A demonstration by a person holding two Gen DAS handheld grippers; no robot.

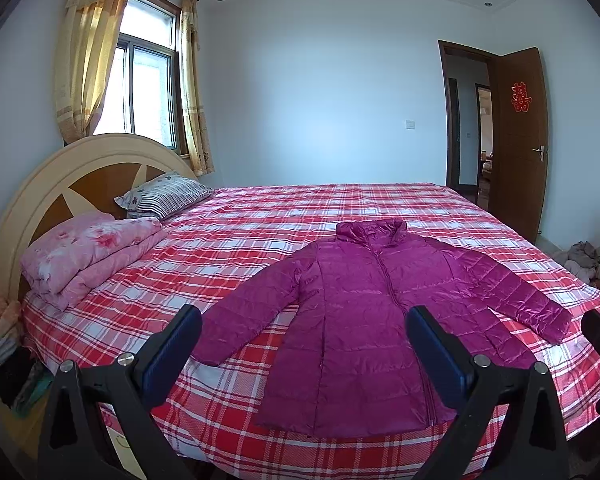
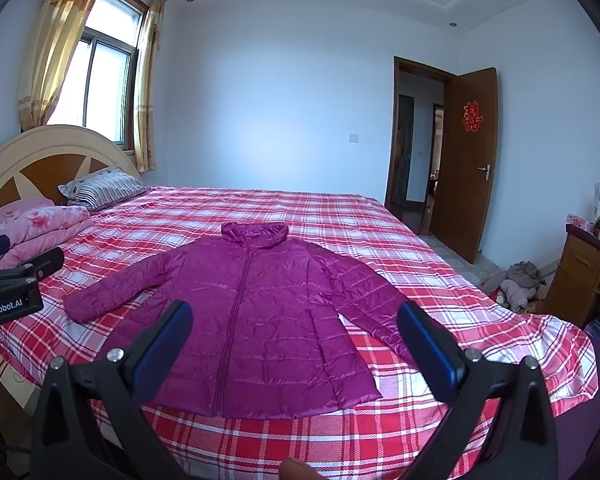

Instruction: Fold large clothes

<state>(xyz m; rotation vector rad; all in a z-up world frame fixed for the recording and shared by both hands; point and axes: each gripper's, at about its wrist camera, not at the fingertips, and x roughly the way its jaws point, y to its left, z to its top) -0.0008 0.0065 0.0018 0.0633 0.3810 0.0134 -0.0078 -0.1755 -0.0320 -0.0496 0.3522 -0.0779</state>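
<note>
On the red plaid bedspread (image 1: pixel 228 248), a magenta puffer jacket (image 1: pixel 364 320) is laid flat, front up and zipped, sleeves spread to both sides, while the left gripper (image 1: pixel 304 344) and right gripper (image 2: pixel 296 336) are held above the near bed edge, jaws released and grasping nothing.

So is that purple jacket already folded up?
No, the purple jacket lies flat and zipped on the plaid bed, both sleeves spread out to the sides.
</note>
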